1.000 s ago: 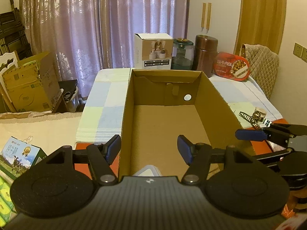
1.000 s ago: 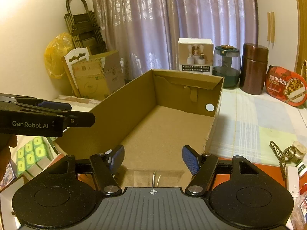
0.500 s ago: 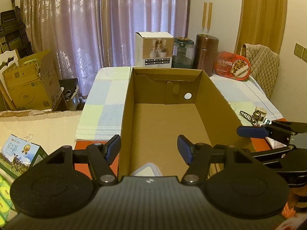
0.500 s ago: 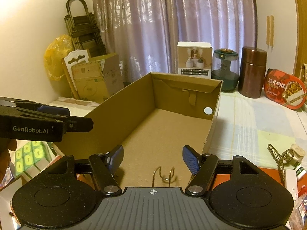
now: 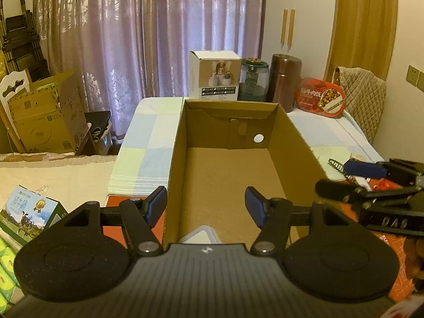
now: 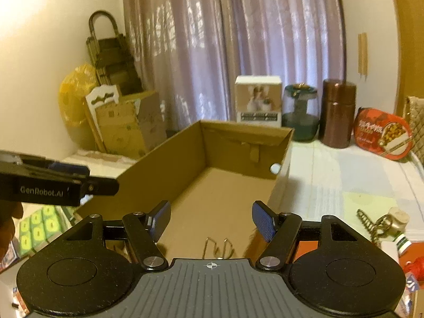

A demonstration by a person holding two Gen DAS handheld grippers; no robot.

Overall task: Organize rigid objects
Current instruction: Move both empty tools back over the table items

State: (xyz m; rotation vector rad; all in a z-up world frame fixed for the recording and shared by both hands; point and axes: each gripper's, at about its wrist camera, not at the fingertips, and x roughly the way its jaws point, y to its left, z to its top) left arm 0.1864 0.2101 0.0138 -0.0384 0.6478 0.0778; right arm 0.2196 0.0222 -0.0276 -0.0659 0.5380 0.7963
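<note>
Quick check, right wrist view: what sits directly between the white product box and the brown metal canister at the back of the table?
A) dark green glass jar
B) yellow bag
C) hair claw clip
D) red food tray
A: the dark green glass jar stands between the white product box and the brown canister.

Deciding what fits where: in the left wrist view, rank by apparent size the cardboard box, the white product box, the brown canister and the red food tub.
1. Cardboard box, largest by far, though also nearest.
2. White product box.
3. Brown canister and red food tub: too alike to rank.
</note>
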